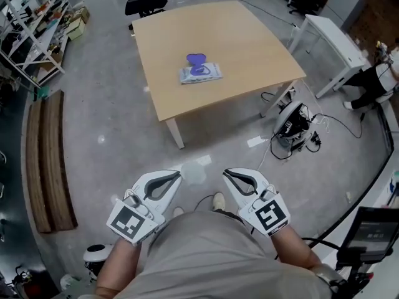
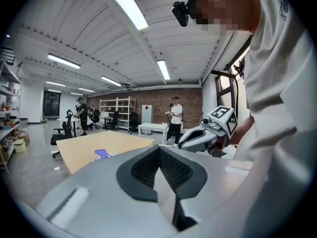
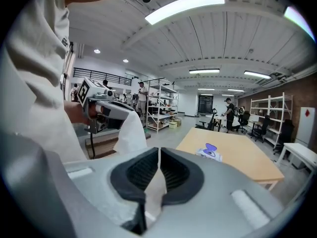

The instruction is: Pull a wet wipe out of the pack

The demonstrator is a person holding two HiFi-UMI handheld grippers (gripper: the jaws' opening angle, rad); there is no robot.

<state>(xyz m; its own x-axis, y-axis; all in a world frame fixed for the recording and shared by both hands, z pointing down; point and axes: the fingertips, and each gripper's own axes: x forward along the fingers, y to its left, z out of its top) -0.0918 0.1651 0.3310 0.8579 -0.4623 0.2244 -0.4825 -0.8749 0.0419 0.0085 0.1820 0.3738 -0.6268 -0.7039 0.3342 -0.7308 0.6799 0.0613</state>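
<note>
Both grippers are sitting low and close to the person's body, the left gripper (image 1: 176,175) at about 7 o'clock in the head view and the right gripper (image 1: 228,174) at about 5 o'clock. The left one's jaws are pressing together and pinching a white wipe (image 3: 131,133), which is hanging from its tip in the right gripper view. The right one's jaws are also pressing together, and a white strip is showing between its pads, seemingly the same sheet, so the two are probably sharing it to keep it off the floor. The pack (image 1: 201,72) is lying well apart from them at 12 o'clock, near the middle of the table (image 1: 249,48), with its purple lid standing open. Judging by that, the wipe is already out and the pulling step is looking finished.
</note>
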